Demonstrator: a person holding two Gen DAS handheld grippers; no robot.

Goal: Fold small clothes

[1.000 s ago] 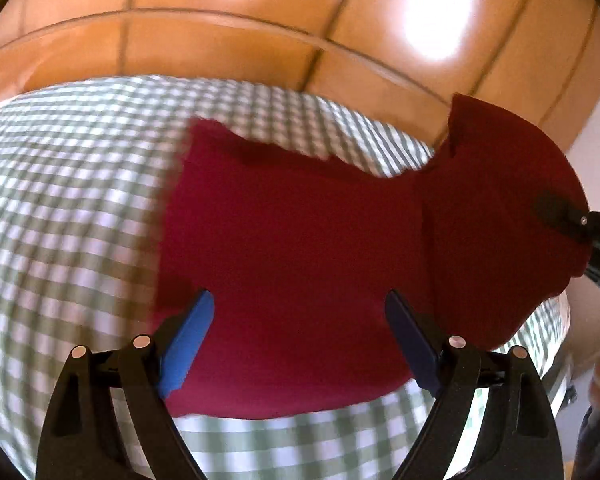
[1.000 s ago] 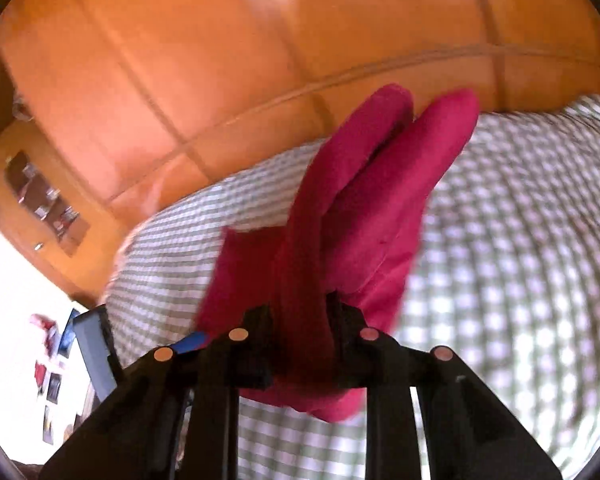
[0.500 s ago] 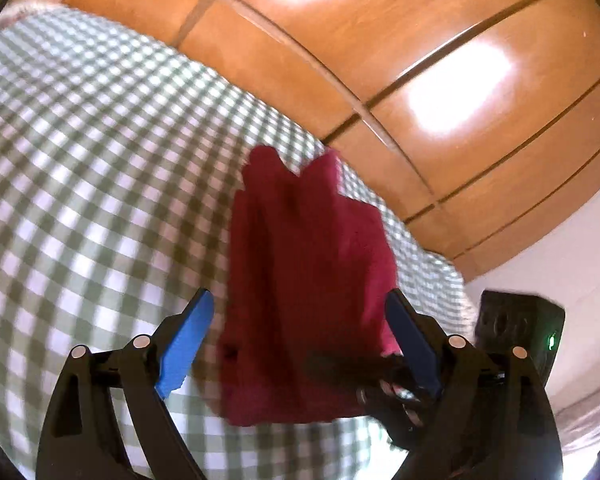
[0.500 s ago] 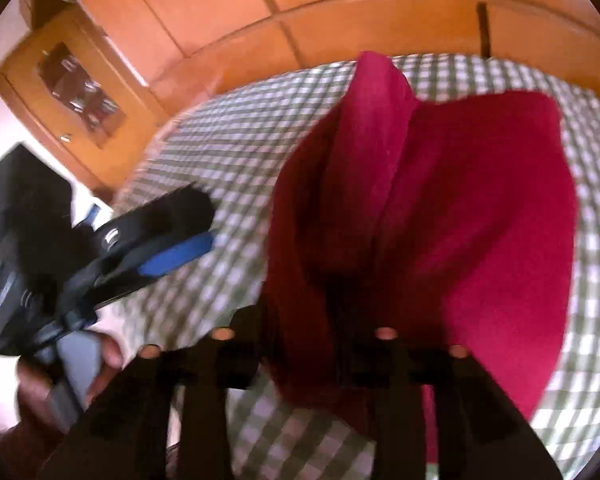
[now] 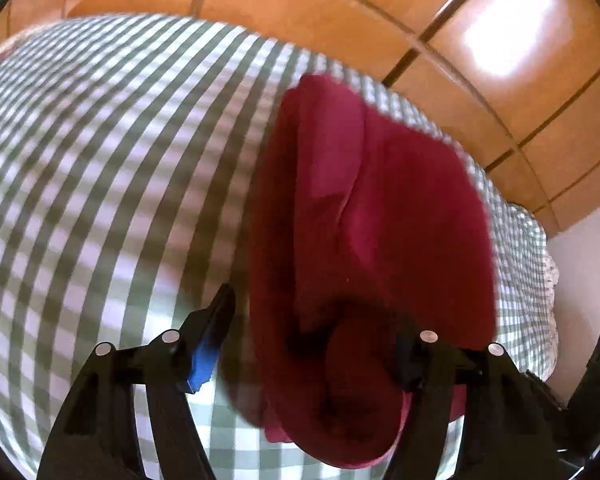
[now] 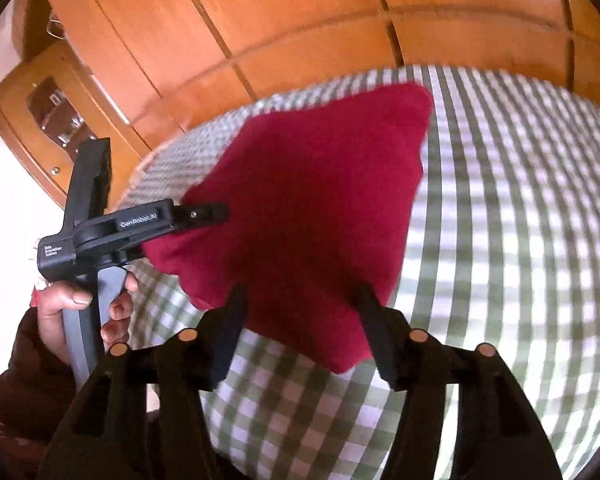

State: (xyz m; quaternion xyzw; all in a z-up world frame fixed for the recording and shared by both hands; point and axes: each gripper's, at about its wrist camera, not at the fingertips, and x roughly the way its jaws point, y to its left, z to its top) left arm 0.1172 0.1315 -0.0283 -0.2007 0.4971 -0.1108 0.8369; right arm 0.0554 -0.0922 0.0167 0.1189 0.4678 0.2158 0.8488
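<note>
**Handover at the fold edge: left takes, right lets go**

Red garment (image 6: 320, 208) lies folded on the green-check bed cover (image 6: 520, 240), near the edge by the wooden wardrobe (image 6: 280, 20). Blur in both views; fine creases hard to read.

Left hand-held gripper (image 5: 312, 340): about two-thirds open, jaws closing. A bunched edge of the cloth sits between them; pads do not yet look pressed on it, though the right-hand pad is hidden by fabric. In the right wrist view, one left finger (image 6: 204, 214) lies on top of the cloth's left edge.

Right hand-held gripper (image 6: 300, 320): roughly half open, jaws opening. The near corner of the garment lies between the fingers, but neither one touches it; nothing held.

Doing this step well, my judgement:
- Let the left close fully on all layers before lifting, or the fold splits.
- Keep the right low and draw it straight back so it does not drag the corner.
- Grip close to the edge, not the bulge.

Person's hand (image 6: 72, 304) on the left handle.
</note>
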